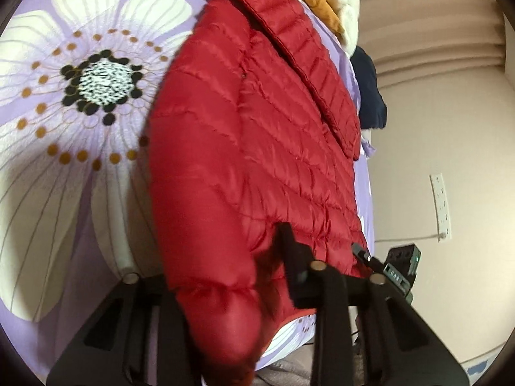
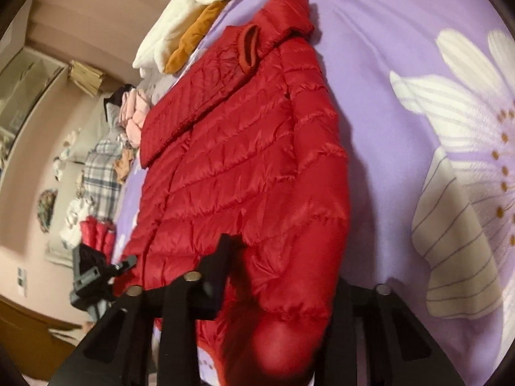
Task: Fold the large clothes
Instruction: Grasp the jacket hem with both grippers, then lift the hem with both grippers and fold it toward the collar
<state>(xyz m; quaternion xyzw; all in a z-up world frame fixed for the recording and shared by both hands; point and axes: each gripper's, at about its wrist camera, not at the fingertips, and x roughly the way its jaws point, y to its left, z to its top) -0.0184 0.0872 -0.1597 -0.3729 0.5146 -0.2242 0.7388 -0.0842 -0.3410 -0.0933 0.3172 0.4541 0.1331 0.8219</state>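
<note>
A red quilted puffer jacket (image 1: 257,135) lies on a lilac bedspread with big white flowers (image 1: 64,96), its collar at the far end. In the left wrist view my left gripper (image 1: 231,257) is shut on the jacket's near sleeve and hem. One black finger (image 1: 289,257) presses on the fabric; the other is hidden behind the cuff. In the right wrist view the same jacket (image 2: 244,160) fills the middle. My right gripper (image 2: 280,263) is shut on its other sleeve, with one finger (image 2: 219,270) showing on top. Each view catches the other gripper at the jacket's edge, the right gripper (image 1: 399,270) and the left gripper (image 2: 93,276).
A pile of white and orange clothes (image 2: 186,32) lies past the collar, a navy garment (image 1: 370,90) beside it. Plaid and pink clothes (image 2: 103,173) are heaped at the bed's side. A white power strip (image 1: 441,206) hangs on the beige wall.
</note>
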